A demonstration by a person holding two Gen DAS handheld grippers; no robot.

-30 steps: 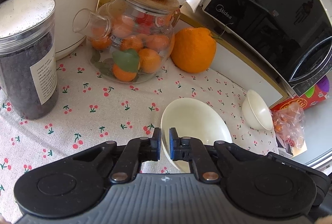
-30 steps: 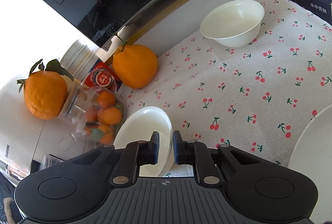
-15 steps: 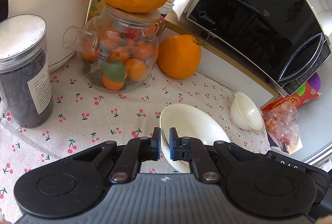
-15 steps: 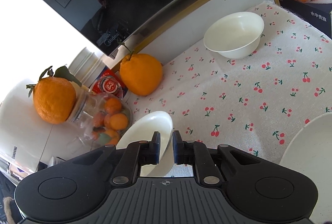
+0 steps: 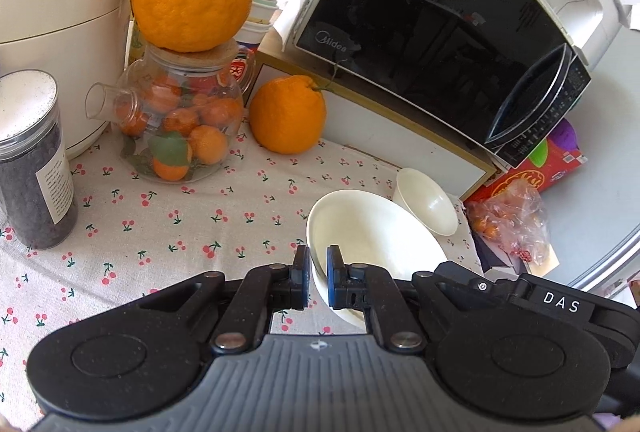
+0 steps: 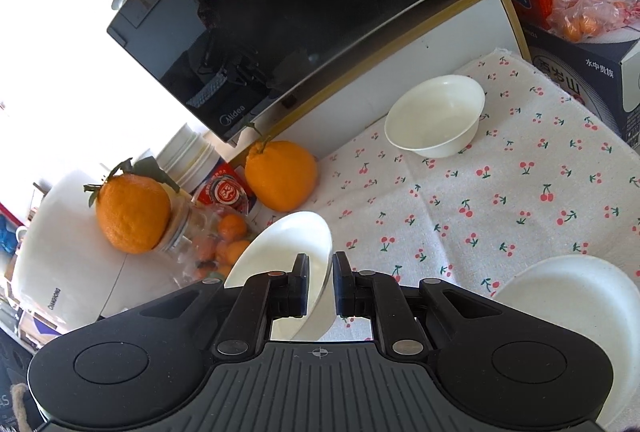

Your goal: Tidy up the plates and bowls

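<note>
Both grippers, left [image 5: 318,278] and right [image 6: 321,282], are pinching plate rims [image 5: 372,232] [image 6: 288,252]. Keep yours level and set them down well clear of the bowl [image 6: 436,122].

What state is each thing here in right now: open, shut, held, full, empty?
Left gripper: shut on a white dish's rim.
Right gripper: shut on a tilted white bowl's rim.
White dish: held, empty.
Tilted white bowl: held, empty.
Small bowl: upright on the cloth, empty.
Microwave: door shut.
Glass teapot: lidded, full of small oranges.
</note>
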